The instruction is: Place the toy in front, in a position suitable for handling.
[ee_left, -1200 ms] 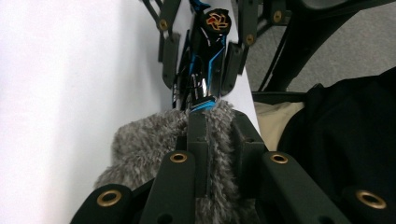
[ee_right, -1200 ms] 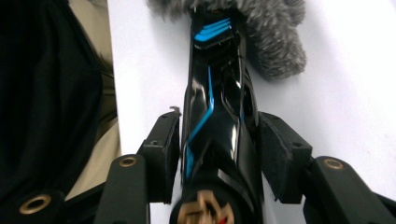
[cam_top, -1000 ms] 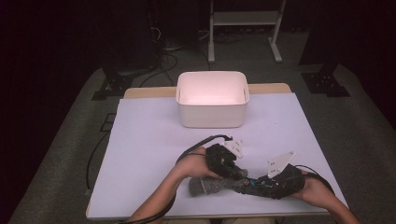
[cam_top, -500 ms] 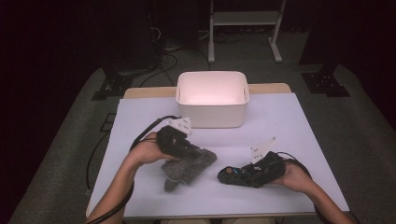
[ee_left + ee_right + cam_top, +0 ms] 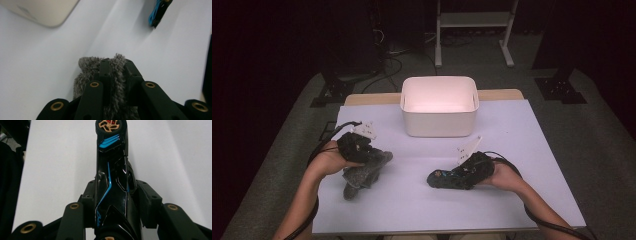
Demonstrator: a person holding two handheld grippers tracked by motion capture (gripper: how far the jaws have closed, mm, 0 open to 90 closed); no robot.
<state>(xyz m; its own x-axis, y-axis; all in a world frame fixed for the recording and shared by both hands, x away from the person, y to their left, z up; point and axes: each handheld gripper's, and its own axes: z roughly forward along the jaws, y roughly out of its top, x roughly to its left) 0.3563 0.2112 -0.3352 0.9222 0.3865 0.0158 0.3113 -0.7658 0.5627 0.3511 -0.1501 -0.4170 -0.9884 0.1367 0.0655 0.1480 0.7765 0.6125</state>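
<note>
L gripper (image 5: 362,150) is clamping a grey furry cloth (image 5: 361,174), jaws pinched nearly together w/ fur squeezed between the pads; in the left gripper view (image 5: 115,72) the fur (image 5: 117,62) is bulging up btwn the two black jaws. The cloth is hanging down from the jaws, its lower end reaching the white table (image 5: 412,210) at front left. R gripper (image 5: 464,172) is gripping a black toy car w/ blue stripes (image 5: 443,178), jaws about half open around its body, car nose pointing left over the table's front-centre. In the right gripper view (image 5: 113,202) the car (image 5: 112,170) is sitting lengthwise btwn the jaws, a gold-spoked wheel (image 5: 109,125) at its far end. Both are well apart. Farther back, a white plastic bin (image 5: 439,125) is standing at table centre.
</note>
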